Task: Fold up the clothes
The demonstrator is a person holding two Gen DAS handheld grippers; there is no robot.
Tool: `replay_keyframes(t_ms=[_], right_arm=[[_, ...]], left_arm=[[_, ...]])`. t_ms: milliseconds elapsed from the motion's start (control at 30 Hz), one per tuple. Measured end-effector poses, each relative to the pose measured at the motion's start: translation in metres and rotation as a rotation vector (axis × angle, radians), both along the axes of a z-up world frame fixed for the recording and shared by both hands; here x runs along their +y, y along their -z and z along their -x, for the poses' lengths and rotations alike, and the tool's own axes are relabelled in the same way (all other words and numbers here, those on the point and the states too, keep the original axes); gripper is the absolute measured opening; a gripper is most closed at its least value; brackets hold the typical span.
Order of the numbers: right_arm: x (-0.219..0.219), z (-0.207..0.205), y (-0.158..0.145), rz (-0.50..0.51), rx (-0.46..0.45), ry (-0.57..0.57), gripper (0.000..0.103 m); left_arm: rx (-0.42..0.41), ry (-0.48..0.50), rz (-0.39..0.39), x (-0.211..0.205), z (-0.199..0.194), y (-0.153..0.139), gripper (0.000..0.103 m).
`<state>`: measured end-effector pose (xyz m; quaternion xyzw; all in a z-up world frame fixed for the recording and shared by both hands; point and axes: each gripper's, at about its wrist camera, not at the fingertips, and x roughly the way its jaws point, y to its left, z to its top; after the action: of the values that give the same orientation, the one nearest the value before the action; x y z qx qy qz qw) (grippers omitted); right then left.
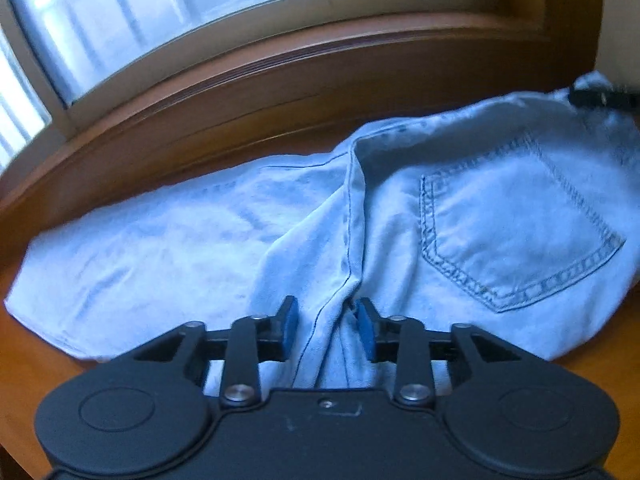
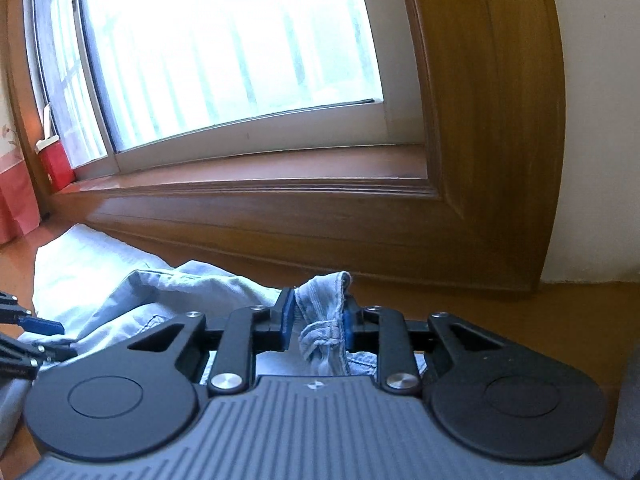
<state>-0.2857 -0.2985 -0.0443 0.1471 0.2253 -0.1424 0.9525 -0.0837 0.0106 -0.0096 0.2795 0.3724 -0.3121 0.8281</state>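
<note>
Light blue jeans (image 1: 400, 208) lie on the wooden table, back pocket (image 1: 516, 228) up at the right, a leg stretched to the left. My left gripper (image 1: 327, 328) is shut on the jeans at the crotch seam, a bunched fold of denim between its blue pads. My right gripper (image 2: 316, 324) is shut on the jeans' waistband (image 2: 324, 304), a belt loop showing between its pads. The right gripper's black tip also shows at the far right of the left wrist view (image 1: 600, 98). The left gripper's fingers (image 2: 36, 326) show at the left edge of the right wrist view.
The wooden table (image 2: 520, 312) runs up to a wooden window frame (image 2: 280, 216) and sill just behind the jeans. A window (image 2: 224, 48) fills the back. A red container (image 2: 56, 164) stands on the sill at far left. A white wall (image 2: 600, 120) is at the right.
</note>
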Motion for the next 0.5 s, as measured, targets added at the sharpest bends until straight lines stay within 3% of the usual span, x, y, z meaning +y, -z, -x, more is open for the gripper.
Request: replay_keyframes(t_ms=[200,267,300,500], right_arm=[[0.001,0.001,0.002,-0.004,-0.004,0.0,0.024],[0.0,-0.002,0.003,-0.004,0.0,-0.006,0.024],[0.0,-0.002,0.004,-0.003,0.003,-0.008,0.024],[-0.001,-0.004,0.006,-0.001,0.008,-0.013,0.024]], left_arm=[[0.018,-0.018,-0.019,0.018,0.002,-0.012,0.029],[0.022,-0.023,-0.027,0.021,0.003,-0.012,0.024],[0.021,-0.024,-0.014,0.021,0.002,-0.013,0.013],[-0.027,-0.056,0.023,0.026,-0.011,-0.021,0.01]])
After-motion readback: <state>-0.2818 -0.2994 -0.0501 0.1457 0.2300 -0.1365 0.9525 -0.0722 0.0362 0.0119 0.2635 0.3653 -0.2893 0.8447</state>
